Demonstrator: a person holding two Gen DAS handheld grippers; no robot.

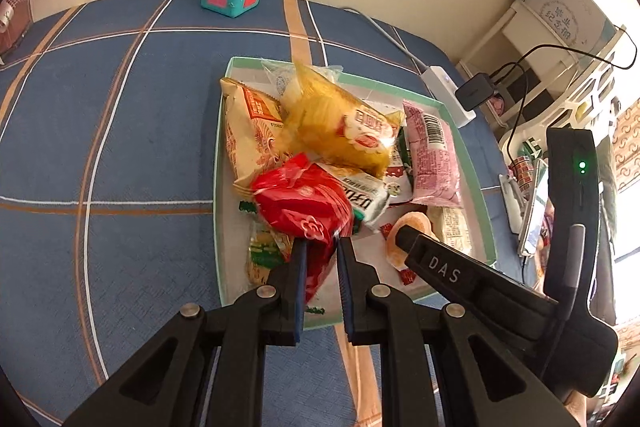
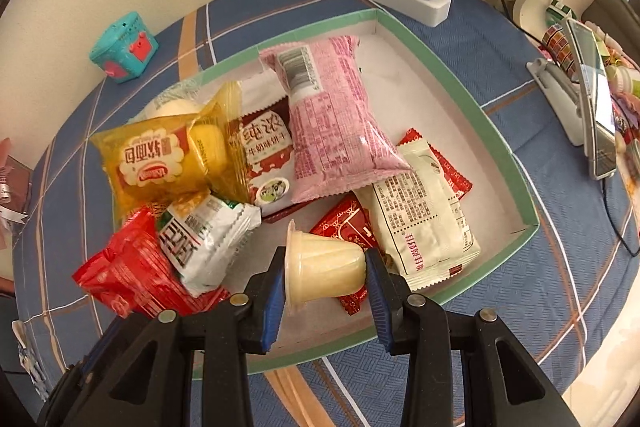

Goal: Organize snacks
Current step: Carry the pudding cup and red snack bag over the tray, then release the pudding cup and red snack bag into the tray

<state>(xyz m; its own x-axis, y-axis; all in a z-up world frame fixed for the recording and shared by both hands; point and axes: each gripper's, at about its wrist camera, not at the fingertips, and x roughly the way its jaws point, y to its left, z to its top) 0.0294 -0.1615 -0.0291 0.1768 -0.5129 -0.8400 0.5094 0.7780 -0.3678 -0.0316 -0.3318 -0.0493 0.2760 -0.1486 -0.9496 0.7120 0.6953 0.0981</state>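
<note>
Blue checked cloth covers the surface under a green-rimmed tray (image 2: 496, 131) of snacks, where the left claw (image 1: 322, 243) pinches a red packet (image 1: 304, 203) and the right claw (image 2: 324, 267) clamps a jelly cup (image 2: 324, 263), which could slip sideways, being smooth and tapered.

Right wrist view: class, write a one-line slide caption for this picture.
Right gripper fingers clamp a pale jelly cup above the green-rimmed tray of mixed snack packets.
</note>
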